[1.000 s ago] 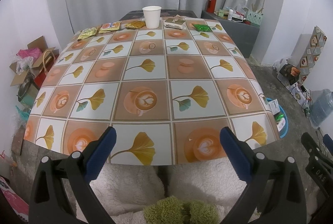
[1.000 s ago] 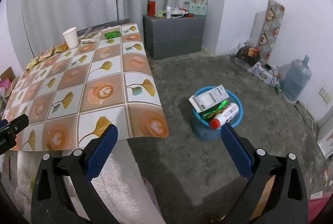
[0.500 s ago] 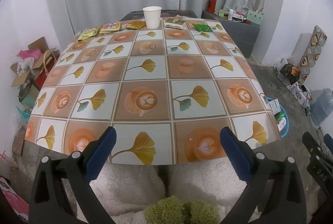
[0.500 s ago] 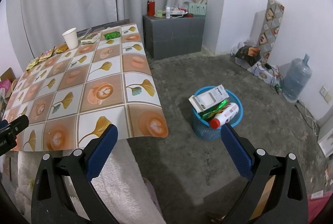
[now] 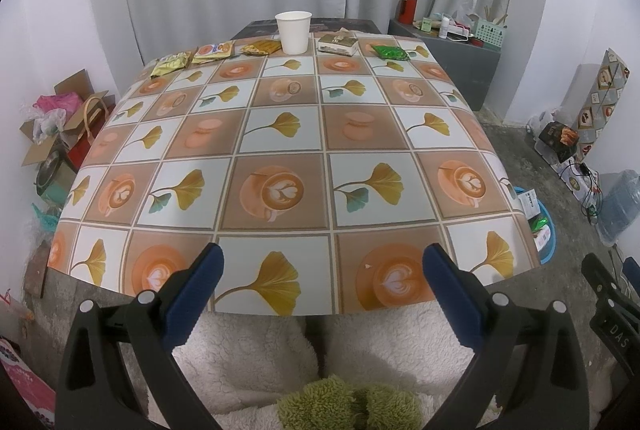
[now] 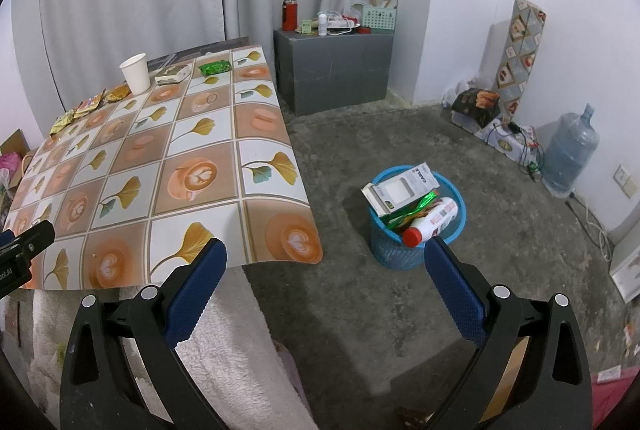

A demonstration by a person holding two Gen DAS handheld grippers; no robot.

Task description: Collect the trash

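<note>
A table with a leaf-and-coffee patterned cloth fills the left wrist view. Along its far edge stand a white paper cup, a small box, a green wrapper and several yellow snack packets. My left gripper hangs open over the near edge, holding nothing. In the right wrist view a blue trash basket stands on the floor right of the table, with a carton, green wrapper and bottle inside. My right gripper is open and empty, above the floor near the table corner.
A grey cabinet with a red flask and clutter stands beyond the table. A water jug, cables and boxes line the right wall. Cardboard boxes and bags sit left of the table. A person's fleecy white legs are below the gripper.
</note>
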